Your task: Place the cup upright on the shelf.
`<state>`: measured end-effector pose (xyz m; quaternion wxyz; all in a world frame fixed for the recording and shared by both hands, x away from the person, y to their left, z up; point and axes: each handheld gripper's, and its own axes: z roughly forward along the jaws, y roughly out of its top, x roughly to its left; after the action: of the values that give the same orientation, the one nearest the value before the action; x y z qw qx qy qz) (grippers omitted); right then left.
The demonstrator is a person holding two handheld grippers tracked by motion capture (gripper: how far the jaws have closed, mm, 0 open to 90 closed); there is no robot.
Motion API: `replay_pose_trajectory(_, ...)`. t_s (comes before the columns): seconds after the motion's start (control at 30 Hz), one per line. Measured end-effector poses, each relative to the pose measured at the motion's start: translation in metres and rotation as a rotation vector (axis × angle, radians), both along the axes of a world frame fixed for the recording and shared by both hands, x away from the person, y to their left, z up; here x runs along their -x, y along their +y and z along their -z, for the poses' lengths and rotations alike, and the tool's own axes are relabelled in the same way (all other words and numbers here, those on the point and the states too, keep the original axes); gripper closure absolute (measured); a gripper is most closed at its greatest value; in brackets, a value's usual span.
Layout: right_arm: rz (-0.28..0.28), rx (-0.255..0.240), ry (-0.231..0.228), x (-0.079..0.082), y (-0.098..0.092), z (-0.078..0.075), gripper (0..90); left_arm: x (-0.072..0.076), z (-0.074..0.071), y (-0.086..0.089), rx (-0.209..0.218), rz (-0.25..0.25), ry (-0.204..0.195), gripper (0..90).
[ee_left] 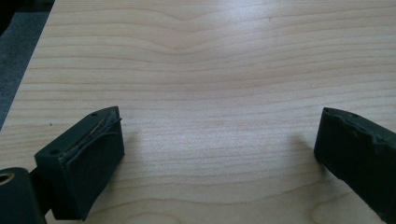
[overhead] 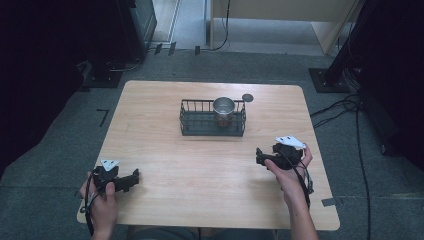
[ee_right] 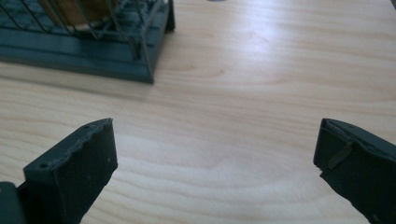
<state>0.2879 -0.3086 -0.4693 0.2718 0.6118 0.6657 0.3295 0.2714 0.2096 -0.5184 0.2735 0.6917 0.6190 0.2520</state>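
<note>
At the far middle of the wooden surface (overhead: 200, 165) stands a dark wire basket (overhead: 213, 119), long side toward the person. Metal cup (overhead: 223, 108) upright inside it, in the right half, open mouth up, rim above the basket rail. Small dark round disc (overhead: 247, 97) lies flat on the wood just beyond the basket's right far corner, apart from it.

Left gripper (overhead: 134, 178) sits low over the near left corner of the surface, held in the left hand (overhead: 103, 197), jaws pointing right across the table. In the left gripper view (ee_left: 217, 140) its jaws stand wide apart with bare wood grain between them; nothing held. Well apart from the basket.

Right gripper (overhead: 259, 156) over the near right part of the surface, held in the right hand (overhead: 290, 167), grey three-cornered plate (overhead: 290, 142) on top, jaws pointing left and slightly away. In the right gripper view (ee_right: 215, 144) jaws likewise spread wide, nothing between them but wood. Same view shows the basket's near corner (ee_right: 140, 56) at upper left, ahead of the left jaw and apart from it; wire bars and solid base rail visible, something tan-coloured behind the bars, too cropped to name.

Cables trail from both grippers along the forearms. Grey carpet floor (overhead: 60, 130) around the table; loose cables (overhead: 345, 107) on it at the right.
</note>
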Motion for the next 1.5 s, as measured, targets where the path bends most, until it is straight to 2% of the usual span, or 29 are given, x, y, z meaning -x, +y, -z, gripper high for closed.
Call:
replay_pose_trajectory(0.3, 0.038, 0.003, 0.031, 0.017, -0.02, 0.017, 0.0, 0.0, 0.0, 0.0, 0.0, 0.0, 0.0, 1.9)
replay_pose_trajectory(0.73, 0.114, 0.04, 0.077, 0.045, -0.057, 0.043, 0.0, 0.0, 0.0, 0.0, 0.0, 0.0, 0.0, 1.9)
replay_pose_trajectory(1.0, 0.157, 0.032, 0.102, 0.06, -0.073, 0.056, 0.0, 0.0, 0.0, 0.0, 0.0, 0.0, 0.0, 1.9)
replay_pose_trajectory(1.07, 0.164, 0.014, 0.099, 0.064, -0.078, 0.057, 0.0, 0.0, 0.0, 0.0, 0.0, 0.0, 0.0, 1.9)
replay_pose_trajectory(1.2, 0.172, 0.013, 0.092, 0.073, -0.083, 0.058, 0.0, 0.0, 0.0, 0.0, 0.0, 0.0, 0.0, 1.9)
replay_pose_trajectory(1.37, 0.144, 0.014, 0.093, 0.077, -0.085, 0.058, 0.0, 0.0, 0.0, 0.0, -0.001, 0.001, 0.0, 1.9)
replay_pose_trajectory(1.5, 0.149, 0.014, 0.092, 0.077, -0.085, 0.058, 0.0, 0.0, 0.0, 0.0, -0.001, 0.001, -0.001, 1.9)
